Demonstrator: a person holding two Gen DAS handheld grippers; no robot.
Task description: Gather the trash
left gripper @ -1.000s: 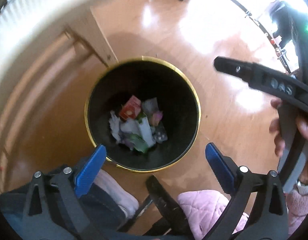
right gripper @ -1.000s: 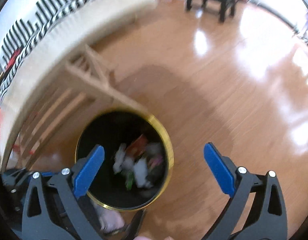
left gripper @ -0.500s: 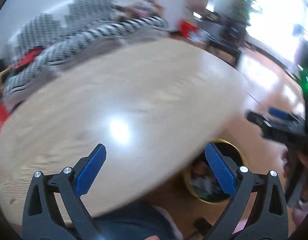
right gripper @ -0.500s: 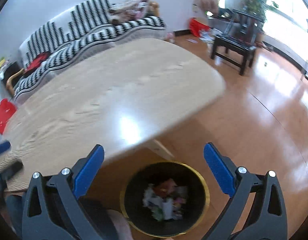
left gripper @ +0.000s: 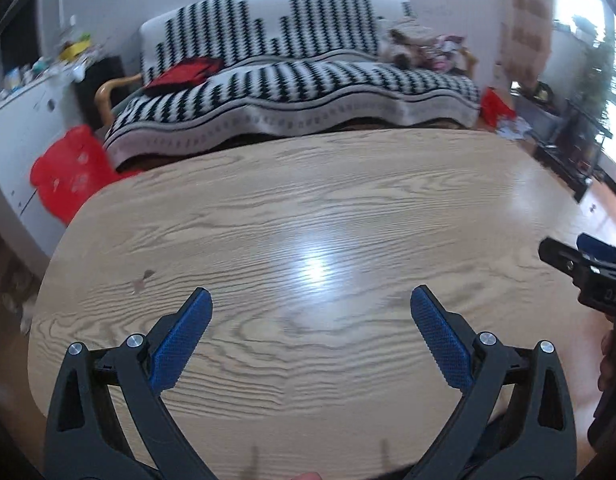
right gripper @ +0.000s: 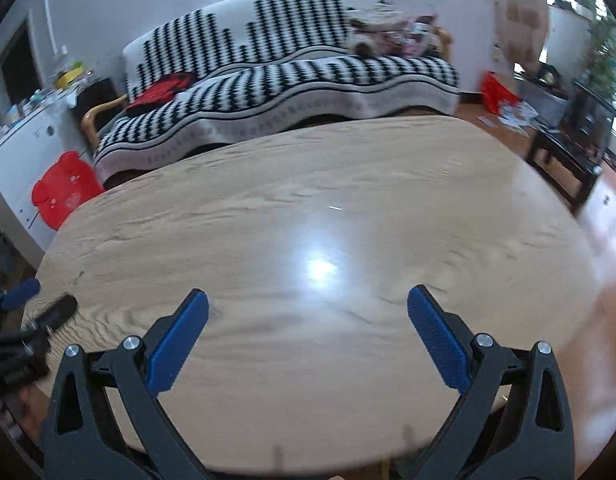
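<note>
Above the table, both grippers empty

Over the wood table (left gripper: 308, 208), both tools hover level, likely scanning for more trash; none shows on the top, and no bin is in view. Sofa (left gripper: 292, 76) sits behind, irrelevant. Left gripper (left gripper: 309, 312): jaws spread wide, nothing between pads. Right gripper (right gripper: 308, 310): same, wide apart and empty, held beside the left, ready to grab.

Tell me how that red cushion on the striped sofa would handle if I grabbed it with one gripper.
The red cushion lies slumped and creased on the sofa, so it probably flops and sags from a single pinch. It looks soft and fabric-covered, so likely light and not slippery. Lying flat, it should not roll. Both the left gripper and the right gripper are open and hold nothing.
</note>
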